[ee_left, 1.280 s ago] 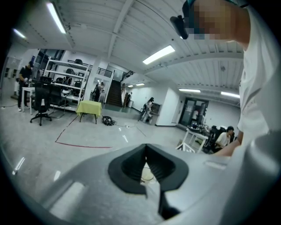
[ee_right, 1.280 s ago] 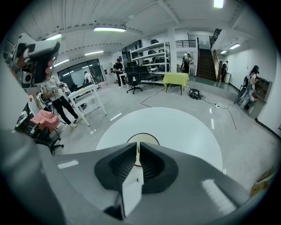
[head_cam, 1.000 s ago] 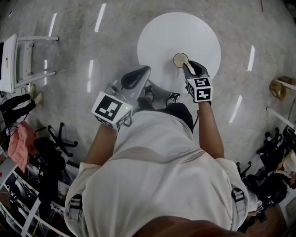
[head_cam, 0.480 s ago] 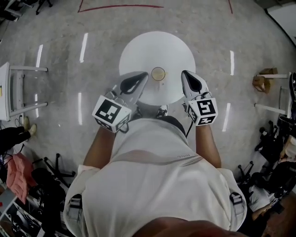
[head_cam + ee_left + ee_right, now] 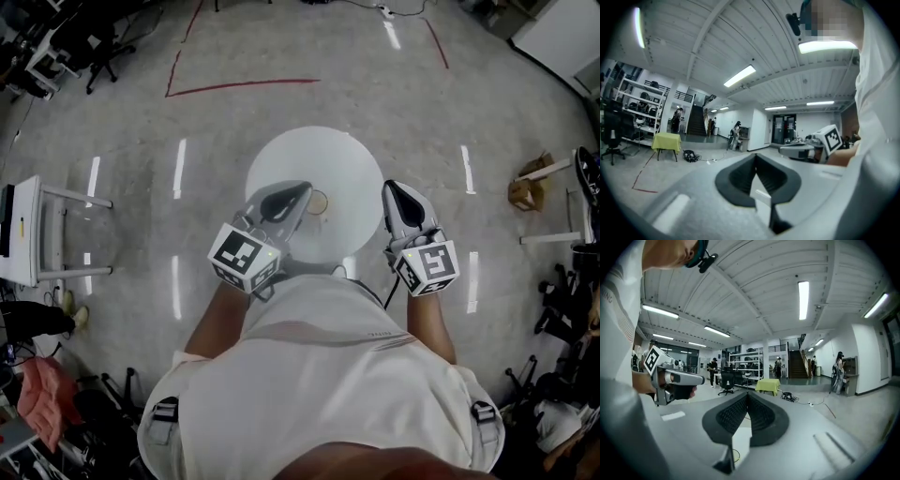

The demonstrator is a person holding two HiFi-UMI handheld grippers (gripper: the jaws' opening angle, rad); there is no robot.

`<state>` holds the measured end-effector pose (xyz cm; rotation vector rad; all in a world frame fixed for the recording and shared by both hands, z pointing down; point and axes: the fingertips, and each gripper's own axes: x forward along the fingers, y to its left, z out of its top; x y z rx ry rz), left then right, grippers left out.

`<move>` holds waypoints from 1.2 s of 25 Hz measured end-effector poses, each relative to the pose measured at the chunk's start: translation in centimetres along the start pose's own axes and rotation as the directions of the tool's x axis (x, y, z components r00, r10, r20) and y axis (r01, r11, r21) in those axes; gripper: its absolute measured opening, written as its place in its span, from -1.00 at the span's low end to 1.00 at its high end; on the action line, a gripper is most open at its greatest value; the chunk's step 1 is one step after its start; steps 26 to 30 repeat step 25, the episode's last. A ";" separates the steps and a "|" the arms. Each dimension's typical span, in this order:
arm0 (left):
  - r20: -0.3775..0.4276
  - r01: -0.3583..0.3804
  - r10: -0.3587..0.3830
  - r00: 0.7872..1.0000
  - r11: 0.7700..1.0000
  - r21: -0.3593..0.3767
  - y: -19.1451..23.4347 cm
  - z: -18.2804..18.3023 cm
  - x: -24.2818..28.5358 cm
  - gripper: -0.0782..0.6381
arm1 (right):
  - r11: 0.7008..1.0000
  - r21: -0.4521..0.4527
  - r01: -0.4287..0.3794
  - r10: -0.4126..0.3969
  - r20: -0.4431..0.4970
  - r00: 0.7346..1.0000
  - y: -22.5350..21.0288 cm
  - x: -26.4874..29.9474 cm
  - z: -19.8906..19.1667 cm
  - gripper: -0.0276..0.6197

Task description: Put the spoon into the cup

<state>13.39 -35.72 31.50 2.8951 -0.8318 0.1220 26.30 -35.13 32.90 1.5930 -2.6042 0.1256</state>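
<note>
Far below me in the head view stands a small round white table (image 5: pixel 319 155) with a tan cup (image 5: pixel 321 202) on it. I cannot make out the spoon at this distance. My left gripper (image 5: pixel 305 187) is raised level over the table's left side, its tip overlapping the cup in the picture; its jaws meet with nothing between them (image 5: pixel 756 155). My right gripper (image 5: pixel 392 186) is held up at the table's right edge, also shut and empty (image 5: pixel 747 393). Each gripper shows in the other's view, the right gripper (image 5: pixel 806 151) and the left gripper (image 5: pixel 677 378).
A white stand (image 5: pixel 37 230) is on the floor at left, red tape lines (image 5: pixel 244 84) lie beyond the table, and a cardboard box (image 5: pixel 530 183) sits at right. Office chairs and clutter ring the edges. A yellow-green table (image 5: pixel 768 386) and stairs stand far off.
The right gripper was at the cup's rim a second ago; it has lifted away to the right. Both grippers have risen, and the table now looks smaller and farther below.
</note>
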 end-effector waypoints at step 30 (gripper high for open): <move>0.006 -0.121 0.121 0.993 0.992 0.027 1.5 1.5 -5.3 -0.78 | 0.987 -0.038 -0.156 0.157 0.018 0.987 5.7 2.0 1.6 -0.90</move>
